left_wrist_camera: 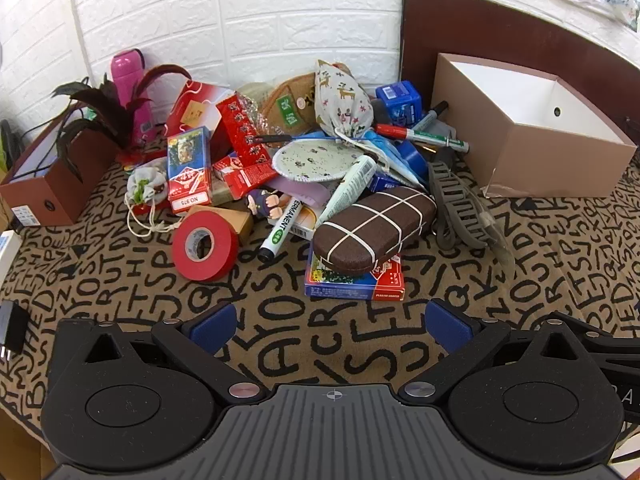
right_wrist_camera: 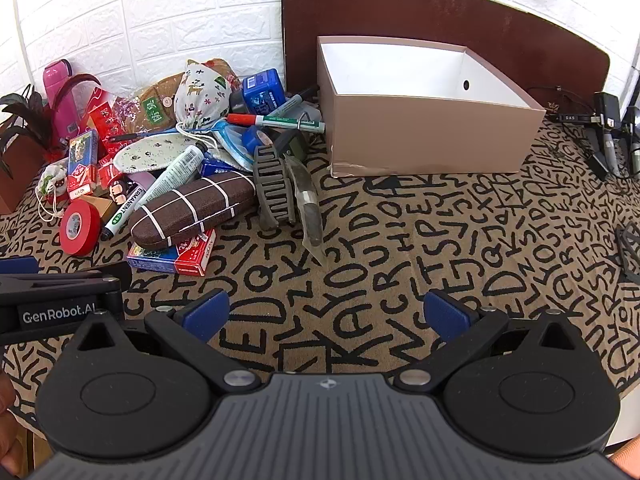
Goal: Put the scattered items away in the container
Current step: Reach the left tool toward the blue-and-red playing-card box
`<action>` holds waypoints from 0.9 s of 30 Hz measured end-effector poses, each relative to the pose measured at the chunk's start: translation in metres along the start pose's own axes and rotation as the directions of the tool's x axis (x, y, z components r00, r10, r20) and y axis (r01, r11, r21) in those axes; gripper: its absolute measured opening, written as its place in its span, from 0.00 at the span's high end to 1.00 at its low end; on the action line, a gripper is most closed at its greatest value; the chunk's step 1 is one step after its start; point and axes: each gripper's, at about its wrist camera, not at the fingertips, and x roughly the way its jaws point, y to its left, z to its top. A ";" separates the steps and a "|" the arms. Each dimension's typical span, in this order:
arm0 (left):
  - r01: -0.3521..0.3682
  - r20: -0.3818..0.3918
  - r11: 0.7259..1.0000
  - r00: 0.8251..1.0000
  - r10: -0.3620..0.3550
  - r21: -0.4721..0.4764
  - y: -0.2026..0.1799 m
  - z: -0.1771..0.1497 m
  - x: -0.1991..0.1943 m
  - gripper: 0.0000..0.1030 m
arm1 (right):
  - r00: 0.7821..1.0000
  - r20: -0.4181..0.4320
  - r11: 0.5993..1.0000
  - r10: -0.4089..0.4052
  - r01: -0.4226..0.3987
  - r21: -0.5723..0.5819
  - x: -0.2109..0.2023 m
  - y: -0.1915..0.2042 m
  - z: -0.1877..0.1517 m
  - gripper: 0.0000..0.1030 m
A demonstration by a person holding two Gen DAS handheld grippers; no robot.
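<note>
A pile of small items lies on the letter-patterned cloth: a brown checked glasses case on a card deck, a red tape roll, a permanent marker, a grey hair claw, a reindeer pouch. An empty tan box stands to the right. My left gripper is open and empty, short of the pile. My right gripper is open and empty, over bare cloth.
A brown board leans on the white brick wall behind the box. A brown box with a dark plant stands at the left. Cables and adapters lie at the far right. The left gripper's arm shows at the right wrist view's left.
</note>
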 end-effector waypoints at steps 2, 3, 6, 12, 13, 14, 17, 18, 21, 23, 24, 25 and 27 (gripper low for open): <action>-0.003 -0.006 1.000 1.000 0.003 0.001 0.000 0.001 0.003 0.00 | 1.000 -0.006 1.000 0.001 -0.001 -0.005 0.003 0.001 0.001 0.00; -0.004 -0.010 1.000 1.000 0.004 0.001 0.000 0.001 0.005 0.00 | 1.000 -0.008 1.000 0.002 -0.002 -0.008 0.005 0.001 0.001 0.00; -0.006 -0.022 1.000 1.000 0.006 0.005 0.000 0.001 0.012 0.00 | 1.000 -0.015 1.000 0.012 -0.012 -0.019 0.010 0.002 0.002 0.00; -0.003 -0.044 1.000 0.999 0.003 0.009 0.001 0.002 0.030 0.00 | 0.999 -0.031 0.999 0.034 -0.035 -0.029 0.025 0.003 0.005 0.00; 0.003 -0.050 1.000 0.999 -0.003 0.007 0.002 0.002 0.034 0.00 | 0.999 -0.027 0.999 0.043 -0.044 -0.028 0.028 0.003 0.006 0.00; 0.010 -0.058 1.000 0.998 -0.010 0.006 0.003 0.001 0.039 0.00 | 0.998 -0.020 0.998 0.053 -0.054 -0.027 0.030 0.002 0.006 0.00; 0.034 -0.098 0.999 0.995 -0.034 0.001 0.006 -0.002 0.057 0.00 | 0.997 0.004 0.996 0.076 -0.076 -0.036 0.041 0.001 0.006 0.00; 0.045 -0.111 0.999 0.993 -0.045 -0.002 0.008 -0.003 0.063 0.01 | 0.997 0.009 0.996 0.074 -0.074 -0.041 0.046 0.000 0.007 0.00; 0.059 -0.129 0.998 0.990 -0.060 -0.011 0.014 -0.005 0.078 0.03 | 0.998 0.007 0.997 0.059 -0.058 -0.056 0.064 -0.001 0.007 0.00; 0.058 -0.129 0.998 0.990 -0.060 -0.018 0.019 -0.003 0.086 0.03 | 0.998 -0.011 0.996 0.055 -0.055 -0.065 0.077 0.000 0.007 0.00; 0.056 -0.130 0.998 0.990 -0.059 -0.025 0.022 -0.002 0.089 0.03 | 0.998 -0.023 0.996 0.061 -0.062 -0.070 0.083 0.001 0.006 0.00; 0.057 -0.131 0.998 0.989 -0.061 -0.033 0.025 -0.001 0.093 0.03 | 0.997 -0.037 0.995 0.072 -0.074 -0.072 0.089 0.001 0.006 0.00; 0.069 -0.132 0.996 0.988 -0.075 -0.048 0.032 0.001 0.100 0.03 | 0.992 -0.070 0.991 0.108 -0.113 -0.072 0.100 0.004 0.003 0.01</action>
